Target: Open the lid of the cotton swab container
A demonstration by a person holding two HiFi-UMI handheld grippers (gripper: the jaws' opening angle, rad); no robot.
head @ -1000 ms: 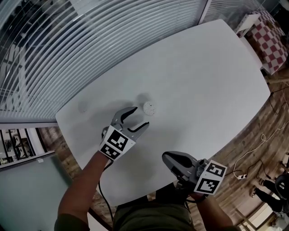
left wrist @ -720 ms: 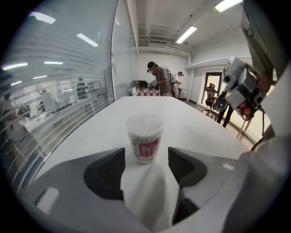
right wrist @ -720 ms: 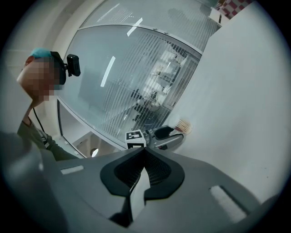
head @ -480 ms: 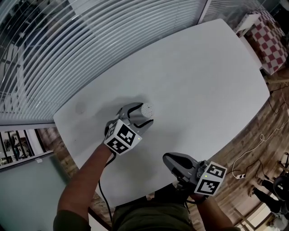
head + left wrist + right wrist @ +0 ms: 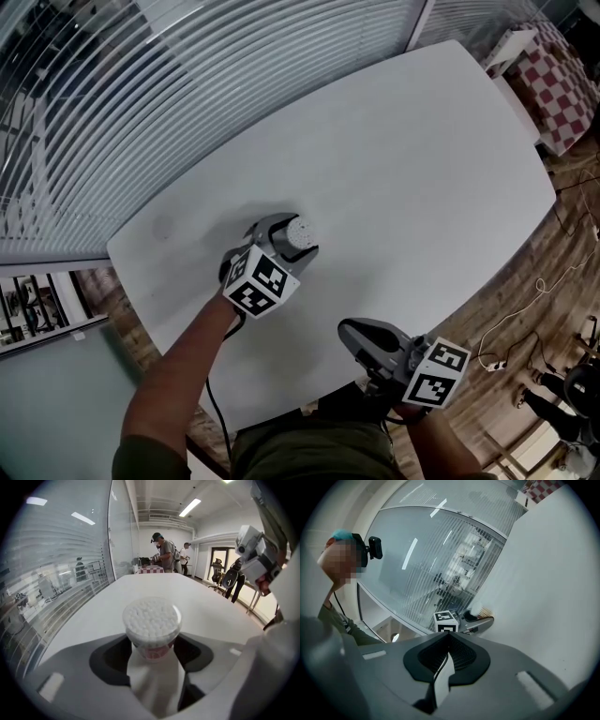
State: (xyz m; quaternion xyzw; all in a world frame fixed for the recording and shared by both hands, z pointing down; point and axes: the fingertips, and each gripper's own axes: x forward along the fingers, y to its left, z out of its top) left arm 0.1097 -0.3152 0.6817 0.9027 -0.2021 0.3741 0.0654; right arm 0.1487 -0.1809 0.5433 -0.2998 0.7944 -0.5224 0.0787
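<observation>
The cotton swab container (image 5: 300,228) is a small round clear tub with its lid on, standing upright on the white table (image 5: 412,169). White swab tips show through the lid (image 5: 152,618). My left gripper (image 5: 292,243) is shut on the tub's lower body, with a pad on each side of the cotton swab container (image 5: 152,641). My right gripper (image 5: 346,329) hovers over the table's near edge, shut on nothing. In the right gripper view its jaws (image 5: 449,638) meet, and the left gripper (image 5: 474,622) with the tub (image 5: 477,608) shows far off.
A slatted glass wall (image 5: 187,75) runs along the table's far left side. A red-checked piece (image 5: 562,70) stands past the far right corner. Cables (image 5: 525,328) lie on the wooden floor. Two people (image 5: 164,552) stand beyond the table's far end.
My left gripper went forward to the tub with its jaws open, then closed around it. The right gripper stayed put.
</observation>
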